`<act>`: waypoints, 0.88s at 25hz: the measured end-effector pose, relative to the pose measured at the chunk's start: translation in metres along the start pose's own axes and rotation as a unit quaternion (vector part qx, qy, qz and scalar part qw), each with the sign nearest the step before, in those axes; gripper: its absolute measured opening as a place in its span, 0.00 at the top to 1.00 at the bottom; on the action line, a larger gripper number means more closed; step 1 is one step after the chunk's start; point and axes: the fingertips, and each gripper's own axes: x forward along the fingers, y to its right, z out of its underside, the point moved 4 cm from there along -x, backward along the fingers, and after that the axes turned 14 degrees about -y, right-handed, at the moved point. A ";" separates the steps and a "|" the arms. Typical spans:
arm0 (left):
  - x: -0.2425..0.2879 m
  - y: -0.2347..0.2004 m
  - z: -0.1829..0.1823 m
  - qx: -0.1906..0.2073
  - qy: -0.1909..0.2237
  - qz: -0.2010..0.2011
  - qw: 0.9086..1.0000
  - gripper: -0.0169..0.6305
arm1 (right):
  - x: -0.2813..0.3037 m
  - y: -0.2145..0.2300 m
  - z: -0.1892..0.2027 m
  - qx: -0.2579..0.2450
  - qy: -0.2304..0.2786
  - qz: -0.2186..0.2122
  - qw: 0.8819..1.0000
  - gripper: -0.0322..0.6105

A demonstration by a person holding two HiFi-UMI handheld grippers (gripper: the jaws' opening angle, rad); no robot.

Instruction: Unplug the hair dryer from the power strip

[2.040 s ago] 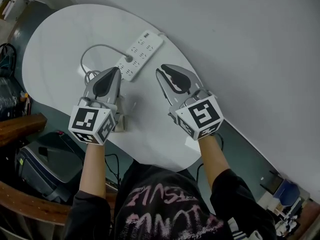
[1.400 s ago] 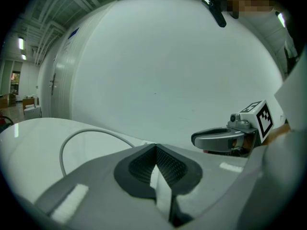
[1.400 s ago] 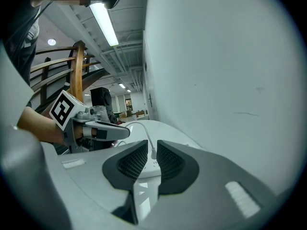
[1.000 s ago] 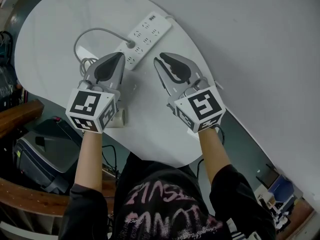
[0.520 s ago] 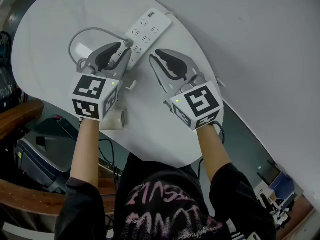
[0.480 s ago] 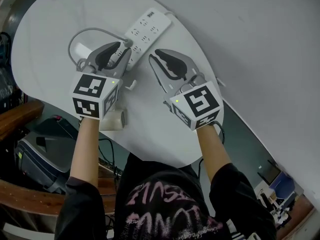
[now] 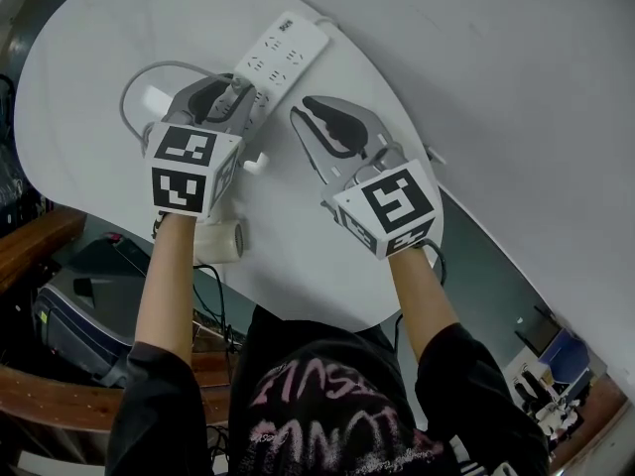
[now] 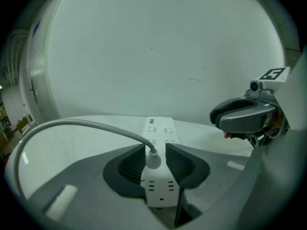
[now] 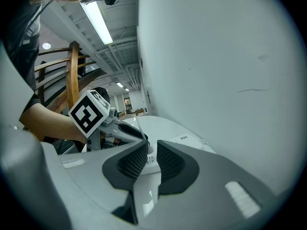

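Observation:
A white power strip (image 7: pixel 281 51) lies on the white oval table (image 7: pixel 317 246), running away from me. A grey plug (image 8: pixel 152 159) sits in its near end, and its grey cord (image 7: pixel 134 82) loops off to the left. My left gripper (image 7: pixel 236 89) straddles that near end, with a jaw against each side of the strip (image 8: pixel 160 128) and the plug between them. My right gripper (image 7: pixel 304 115) hovers just right of the strip, its jaws a little apart and empty. In the right gripper view, that gripper (image 9: pixel 152 153) points at the plug. A white cylinder (image 7: pixel 224 238), perhaps the dryer, lies under my left wrist.
A grey wall (image 7: pixel 496 77) rises behind and to the right of the table. Left of the table and lower down are a dark box-like machine (image 7: pixel 69 305) and a wooden rail (image 7: pixel 40 241). The table's near edge curves in close to my body.
My left gripper moved forward from beside the cord, opened, and came down around the strip's near end. The right gripper shifted slightly left and kept its jaw gap.

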 end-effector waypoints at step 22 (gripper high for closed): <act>0.008 -0.001 -0.001 0.026 -0.042 -0.019 0.999 0.86 | 0.003 0.006 -0.005 -0.007 -0.004 -0.004 1.000 0.85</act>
